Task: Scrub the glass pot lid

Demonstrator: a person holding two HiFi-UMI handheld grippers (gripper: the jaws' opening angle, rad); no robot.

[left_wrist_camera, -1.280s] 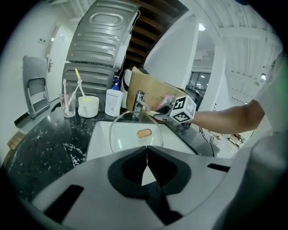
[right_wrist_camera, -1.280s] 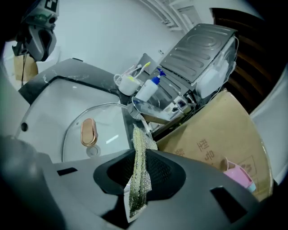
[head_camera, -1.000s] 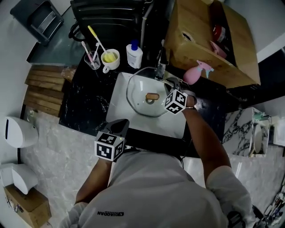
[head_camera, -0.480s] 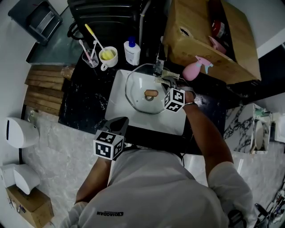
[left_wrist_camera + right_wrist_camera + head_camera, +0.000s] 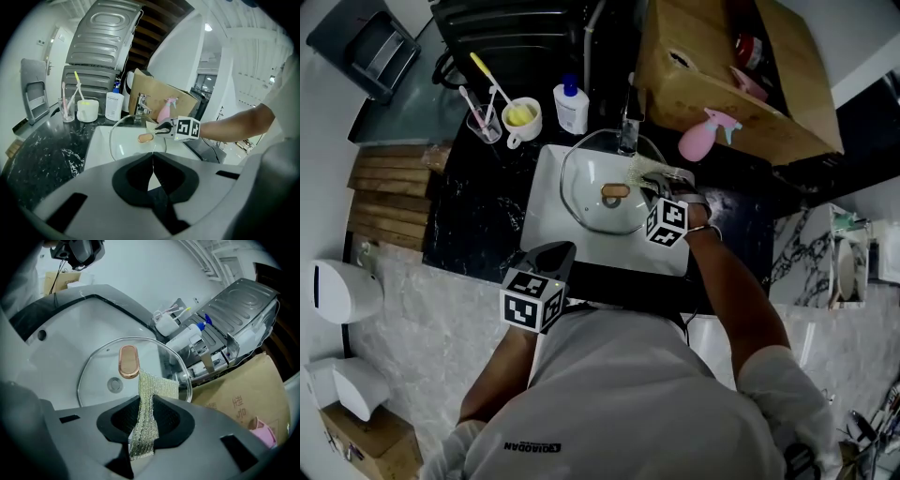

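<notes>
Resting in the white sink [image 5: 546, 214] at the person's 12 o'clock, the glass pot lid [image 5: 598, 199] sits dome-up with its copper-toned knob [image 5: 615, 191] on top. The right tongs [image 5: 649, 184] are clamped on a yellow-green mesh scrub cloth [image 5: 641, 172], whose free end seems to lie on the glass at about 3 o'clock from the knob, near the rim. The right gripper view shows the same thing: the cloth [image 5: 157, 387] is pinched between the jaws and trails onto the lid [image 5: 101, 364]. The left tongs [image 5: 551, 255] hang back at the sink's 7 o'clock edge, well apart from the lid, with the jaws pressed together on nothing [image 5: 152, 168]. I judge the scrubbing to be under way on that right-hand part of the glass. No suds or running water show, so how much is already clean cannot be told, and the far rim and underside likely remain. As for writing, the cardboard box [image 5: 243, 399] on the dark tabletop [image 5: 478, 211] at 1 o'clock carries large printed characters too distorted to read. The shirt [image 5: 530, 448] bears small lettering that looks like "QIAODAN". The white bottle's [image 5: 570, 108] label is illegible.
</notes>
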